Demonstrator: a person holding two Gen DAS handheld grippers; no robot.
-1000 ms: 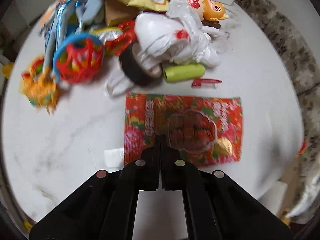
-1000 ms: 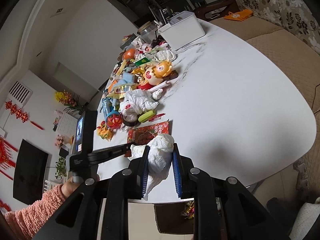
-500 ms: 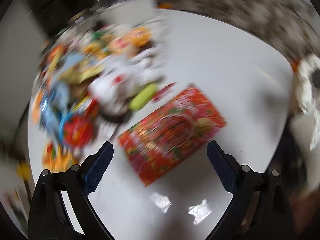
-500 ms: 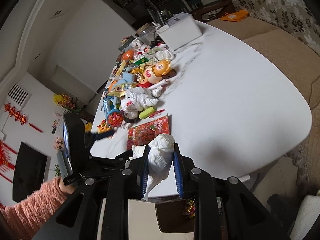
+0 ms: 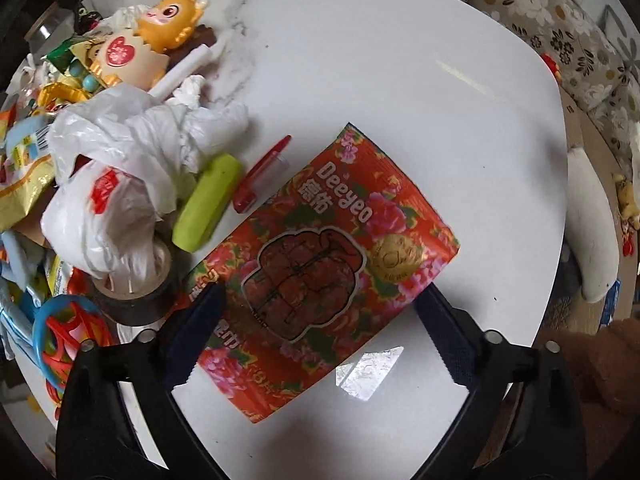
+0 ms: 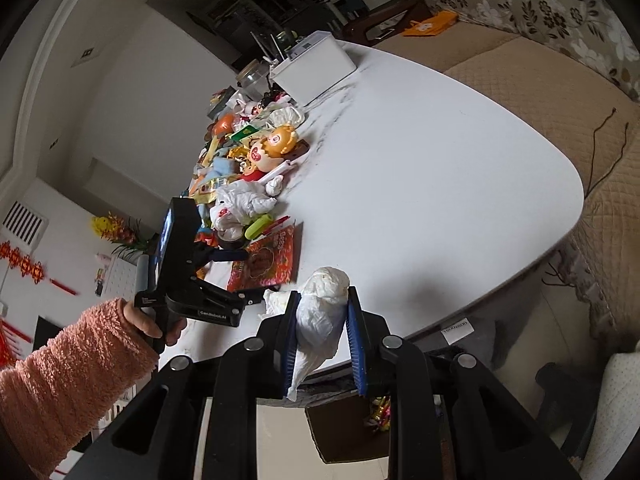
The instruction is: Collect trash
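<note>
A flat red floral snack packet (image 5: 324,264) lies on the white table (image 5: 380,80). My left gripper (image 5: 320,312) is open wide, its jaws standing either side of the packet's near part, just above it. In the right wrist view the left gripper (image 6: 224,256) hovers over the same packet (image 6: 266,260). My right gripper (image 6: 322,336) is shut on a crumpled white tissue (image 6: 320,312), held at the table's near edge above a cardboard box (image 6: 344,436) on the floor.
A pile of clutter lies left of the packet: white plastic bag (image 5: 120,168), green tube (image 5: 208,200), red pen (image 5: 260,176), tape roll (image 5: 136,296), monkey toy (image 5: 160,36), red-blue ball (image 5: 68,336). A white box (image 6: 312,68) stands at the far end. A sofa (image 6: 560,80) borders the table.
My left gripper went from shut to wide open and swung round over the red packet, now straddling it. My right gripper has kept hold of the tissue, moving little.
</note>
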